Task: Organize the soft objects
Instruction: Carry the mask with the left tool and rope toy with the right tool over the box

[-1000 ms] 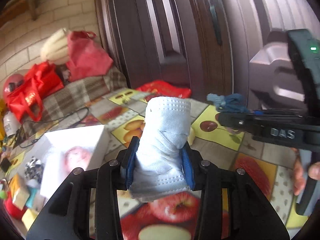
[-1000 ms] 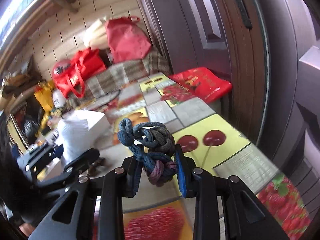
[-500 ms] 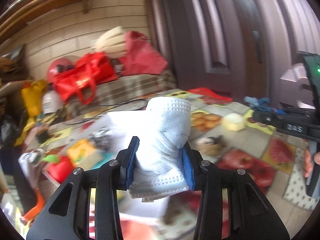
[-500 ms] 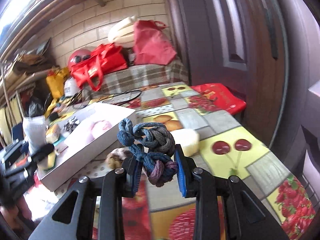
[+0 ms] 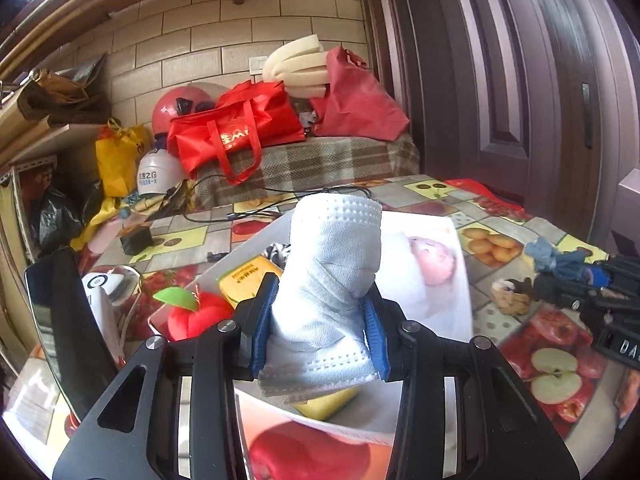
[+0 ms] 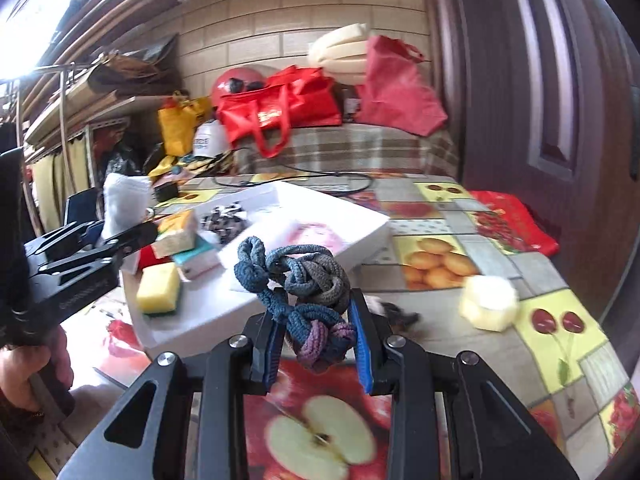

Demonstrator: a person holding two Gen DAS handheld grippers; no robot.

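Observation:
My left gripper (image 5: 320, 324) is shut on a rolled pale-blue face mask (image 5: 332, 272) and holds it above the near end of a white box (image 5: 432, 240). The box holds a red plush apple (image 5: 196, 316), a yellow pack (image 5: 244, 276) and a yellow sponge (image 6: 158, 288). My right gripper (image 6: 316, 340) is shut on a knot of blue, grey and purple hair ties (image 6: 296, 280), just right of the box (image 6: 360, 236). The left gripper (image 6: 108, 240) with the mask (image 6: 124, 200) shows at the left of the right wrist view.
A pale-yellow foam block (image 6: 488, 304) and a small brown furry object (image 5: 508, 296) lie on the fruit-print tablecloth (image 6: 560, 352) right of the box. A red bag (image 6: 516, 220) lies by the dark door. Red bags (image 5: 236, 132) and clutter fill the back. A dark tablet (image 5: 64, 328) stands at left.
Both grippers have swung left, away from the door and toward the white box, each still holding its item. The box's contents have come into view under the left gripper.

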